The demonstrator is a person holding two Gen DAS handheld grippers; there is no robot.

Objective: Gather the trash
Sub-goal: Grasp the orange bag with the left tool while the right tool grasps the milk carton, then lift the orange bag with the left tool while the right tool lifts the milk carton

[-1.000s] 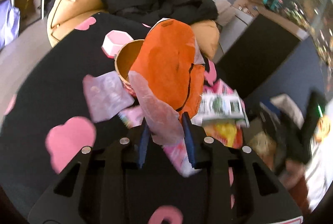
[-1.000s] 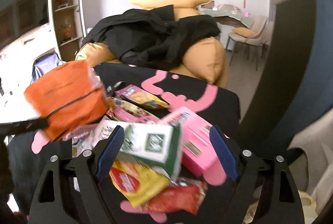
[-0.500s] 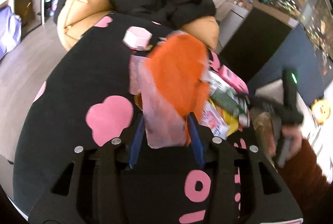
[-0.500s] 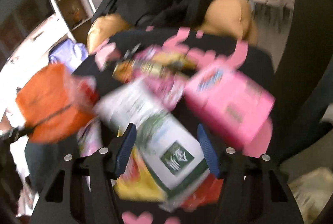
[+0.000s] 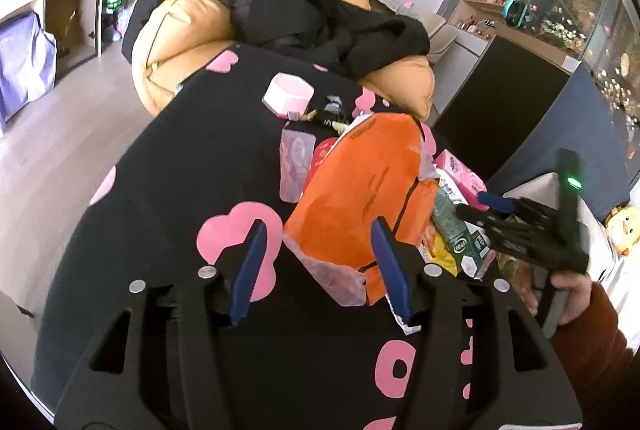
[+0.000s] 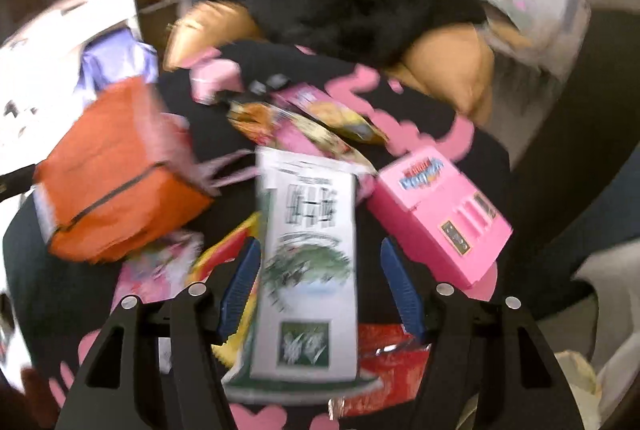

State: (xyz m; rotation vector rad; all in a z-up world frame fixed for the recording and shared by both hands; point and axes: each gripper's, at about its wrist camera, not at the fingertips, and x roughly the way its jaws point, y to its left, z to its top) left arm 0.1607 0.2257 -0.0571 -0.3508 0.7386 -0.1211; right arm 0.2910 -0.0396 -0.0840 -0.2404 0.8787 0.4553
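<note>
A: Where is each gripper, and what is it doing?

B: The left gripper (image 5: 318, 266) has its blue pads spread wide. The orange bag (image 5: 360, 206) sits between them with a gap on either side, so it is not clamped. The right gripper (image 6: 320, 286) straddles a white and green carton (image 6: 306, 270). Its pads stand just off the carton's long sides, and motion blur hides whether they touch, so I cannot tell if it grips.

A: Where does the trash lie?

B: On a black table (image 5: 180, 170) printed with pink shapes. The bag rests near the table's middle. To its right the carton, a yellow wrapper (image 5: 442, 250) and a pink box (image 6: 440, 218) crowd together near the right edge. A pale pink card (image 5: 296, 166) lies flat just left of the bag, and a pink cup (image 5: 289, 96) stands near the far edge.

A: Any free room?

B: The left half of the tabletop is bare cloth. Past the far edge a tan sofa (image 5: 180, 42) draped with black clothing (image 5: 304, 10) presses close.
</note>
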